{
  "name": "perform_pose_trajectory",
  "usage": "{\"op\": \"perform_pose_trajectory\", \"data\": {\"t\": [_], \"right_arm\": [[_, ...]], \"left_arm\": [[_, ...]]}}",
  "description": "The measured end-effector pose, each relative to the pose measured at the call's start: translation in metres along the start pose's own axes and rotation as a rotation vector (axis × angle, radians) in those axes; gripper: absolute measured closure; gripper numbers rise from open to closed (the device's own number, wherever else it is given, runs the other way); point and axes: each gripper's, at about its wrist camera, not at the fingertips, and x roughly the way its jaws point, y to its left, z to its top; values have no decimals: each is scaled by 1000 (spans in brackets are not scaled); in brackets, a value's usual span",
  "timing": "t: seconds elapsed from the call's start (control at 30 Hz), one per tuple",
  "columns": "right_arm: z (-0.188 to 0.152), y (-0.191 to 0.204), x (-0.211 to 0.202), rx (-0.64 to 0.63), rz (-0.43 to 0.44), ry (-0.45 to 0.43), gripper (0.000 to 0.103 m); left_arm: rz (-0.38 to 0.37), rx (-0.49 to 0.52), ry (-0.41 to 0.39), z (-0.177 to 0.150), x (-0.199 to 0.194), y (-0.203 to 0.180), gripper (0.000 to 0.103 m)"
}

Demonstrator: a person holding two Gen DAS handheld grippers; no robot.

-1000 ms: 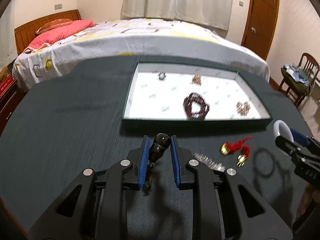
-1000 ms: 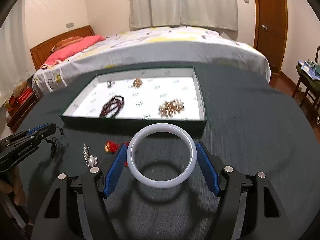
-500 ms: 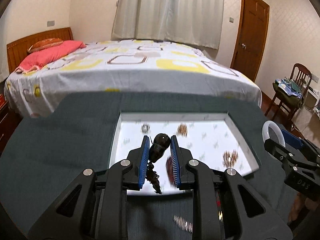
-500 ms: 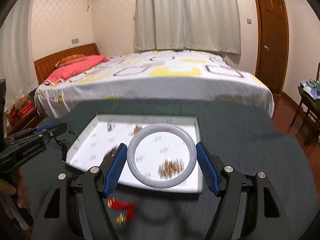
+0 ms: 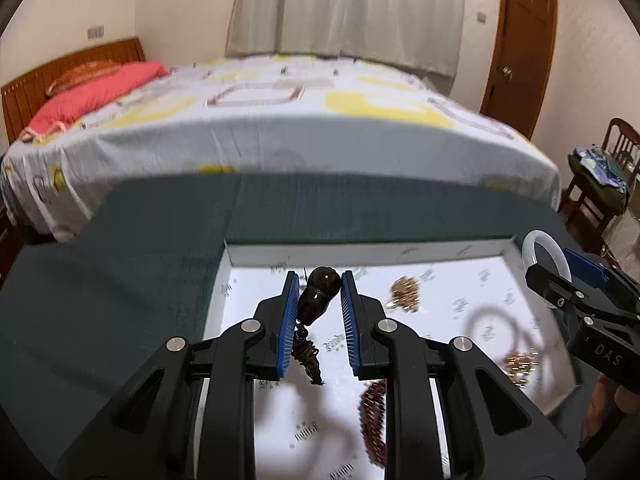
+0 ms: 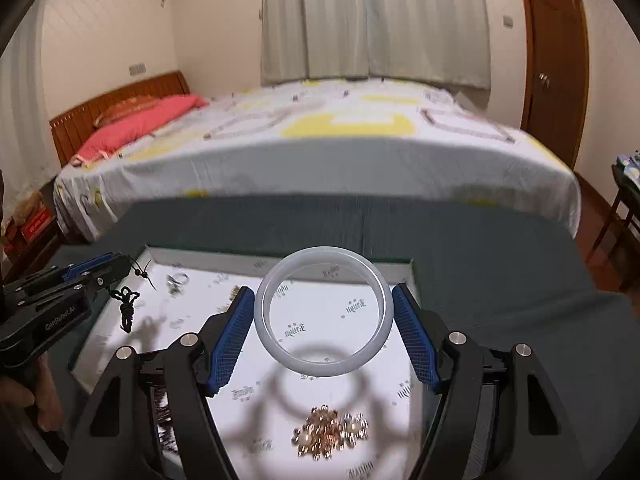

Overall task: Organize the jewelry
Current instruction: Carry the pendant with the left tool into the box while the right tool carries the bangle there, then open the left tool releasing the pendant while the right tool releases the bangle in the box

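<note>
My left gripper [image 5: 319,290] is shut on a dark brown bead pendant [image 5: 318,300], whose knotted cord [image 5: 307,356] dangles above the white-lined tray [image 5: 360,250]. My right gripper [image 6: 323,320] is shut on a pale white bangle [image 6: 323,316], held above the same tray [image 6: 208,258]. In the left wrist view the bangle [image 5: 545,254] and right gripper [image 5: 568,284] show at the right edge. In the right wrist view the left gripper [image 6: 100,270] and hanging cord [image 6: 127,304] show at the left.
In the tray lie a gold bead cluster [image 6: 330,432], a dark red bead bracelet [image 5: 374,420], a gold piece [image 5: 405,292] and a small silver ring [image 6: 176,282]. The tray rests on a dark green table [image 5: 140,264]. A bed [image 5: 280,120] stands behind, a chair [image 5: 600,184] at the right.
Both grippers moved forward from above the bare tabletop to above the tray, each keeping its piece. The loose items on the table in front of the tray dropped out of view.
</note>
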Motion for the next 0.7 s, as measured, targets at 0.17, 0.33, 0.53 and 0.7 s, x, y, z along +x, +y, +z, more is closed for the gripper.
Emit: {"op": "perform_pose_trajectory", "data": {"t": [0.17, 0.33, 0.53, 0.7], "right_arm": [[1, -4, 34, 15, -2, 100, 35], [6, -5, 53, 13, -16, 200, 35], [8, -8, 63, 4, -38, 246, 35], [8, -5, 69, -7, -38, 282, 34]], "left_arm": [[10, -29, 89, -2, 37, 12, 82], [5, -43, 152, 2, 51, 16, 82], [5, -45, 213, 1, 64, 18, 82], [16, -37, 213, 3, 65, 16, 61]]}}
